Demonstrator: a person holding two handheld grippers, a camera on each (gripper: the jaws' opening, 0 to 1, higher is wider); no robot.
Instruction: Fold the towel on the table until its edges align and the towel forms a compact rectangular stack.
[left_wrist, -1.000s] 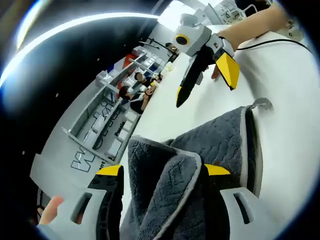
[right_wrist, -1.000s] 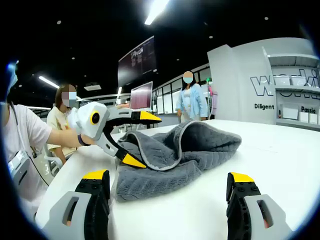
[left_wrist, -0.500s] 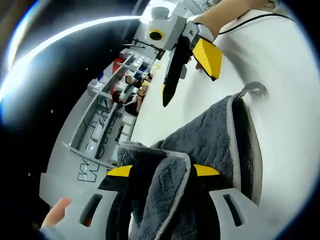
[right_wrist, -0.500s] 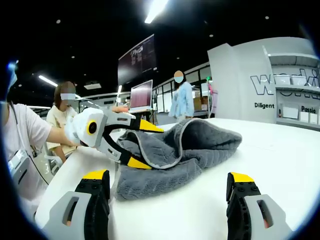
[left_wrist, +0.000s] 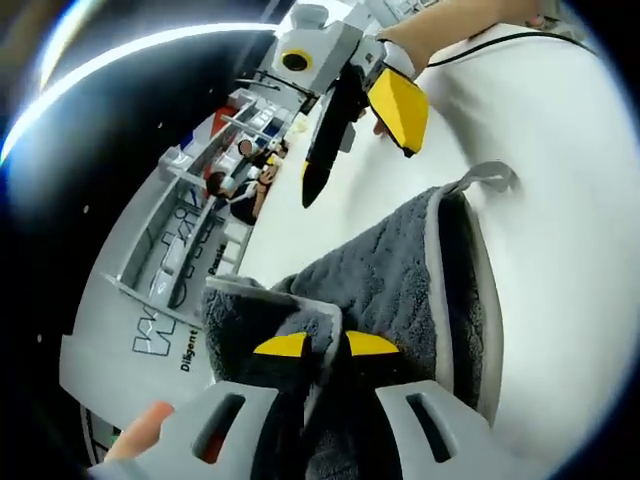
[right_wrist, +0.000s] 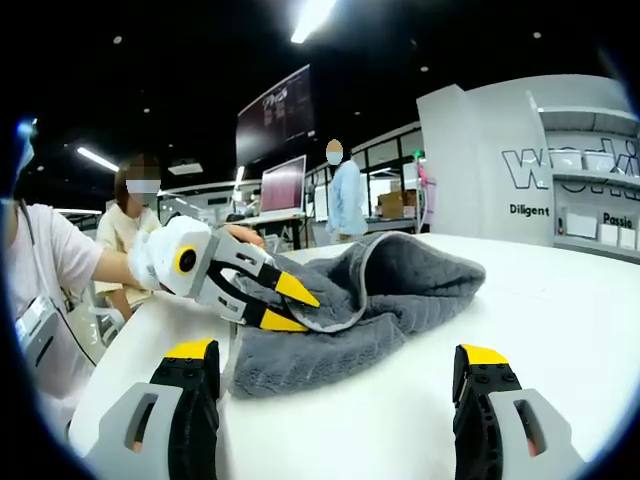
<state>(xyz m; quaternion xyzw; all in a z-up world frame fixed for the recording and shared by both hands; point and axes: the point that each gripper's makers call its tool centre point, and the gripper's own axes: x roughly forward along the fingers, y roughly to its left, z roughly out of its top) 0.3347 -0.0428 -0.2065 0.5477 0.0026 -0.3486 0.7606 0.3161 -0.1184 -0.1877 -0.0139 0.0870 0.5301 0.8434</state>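
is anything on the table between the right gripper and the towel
Nothing visible. Bare white table lies between the open right gripper and the grey towel. The left gripper is at the towel's far left edge, jaws closed on the hem, off that line.

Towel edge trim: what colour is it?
Light grey trim on the dark grey towel, clearest in the left gripper view.

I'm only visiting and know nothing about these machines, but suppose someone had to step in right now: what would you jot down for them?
Left gripper: jaws closed on a raised fold of the grey towel, near its edge.
Right gripper: jaws wide open, holding nothing, hanging above the white table just short of the towel.
Towel: bunched on the table, one layer arched over another, hanging loop sticking out on one side.
Done: a rough fold-over only.
Left: lay it flat, line up the edges, fold into a tidy rectangle.
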